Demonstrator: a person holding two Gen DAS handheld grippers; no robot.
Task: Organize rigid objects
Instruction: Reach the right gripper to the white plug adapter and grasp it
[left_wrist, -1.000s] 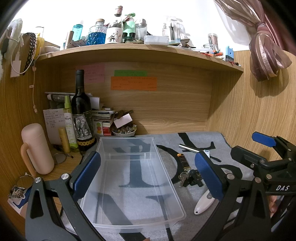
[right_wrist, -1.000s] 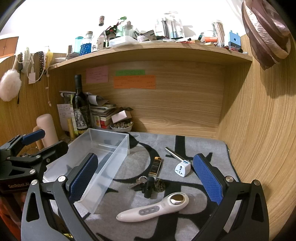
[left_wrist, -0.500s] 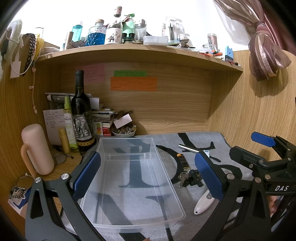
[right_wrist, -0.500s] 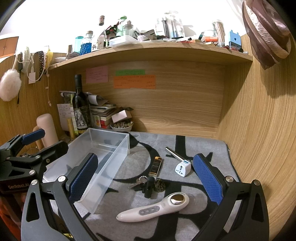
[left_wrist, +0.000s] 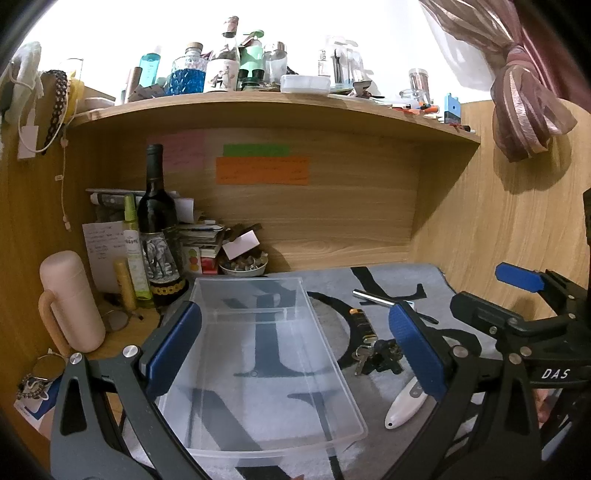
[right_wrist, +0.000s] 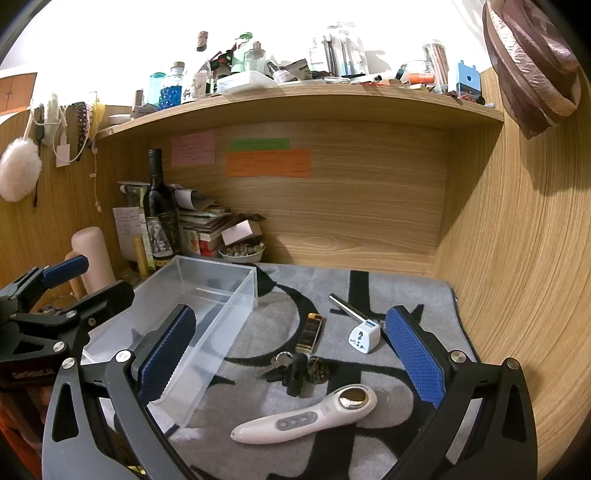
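- The left tool (left_wrist: 295, 347) hangs spread wide and holds nothing; the clear bin (left_wrist: 258, 373) lies right below and between its pads.
- The right tool (right_wrist: 291, 354) is likewise spread wide with nothing in it.
- Between the right tool's pads, on the grey mat (right_wrist: 406, 295), lie a bunch of keys (right_wrist: 295, 367) and, nearer the camera, a white handheld device (right_wrist: 306, 419).
- Further ahead sit a lighter (right_wrist: 312, 331) and a white plug adapter (right_wrist: 364, 336), the adapter just inside the right pad.
- The bin is to the right tool's left.
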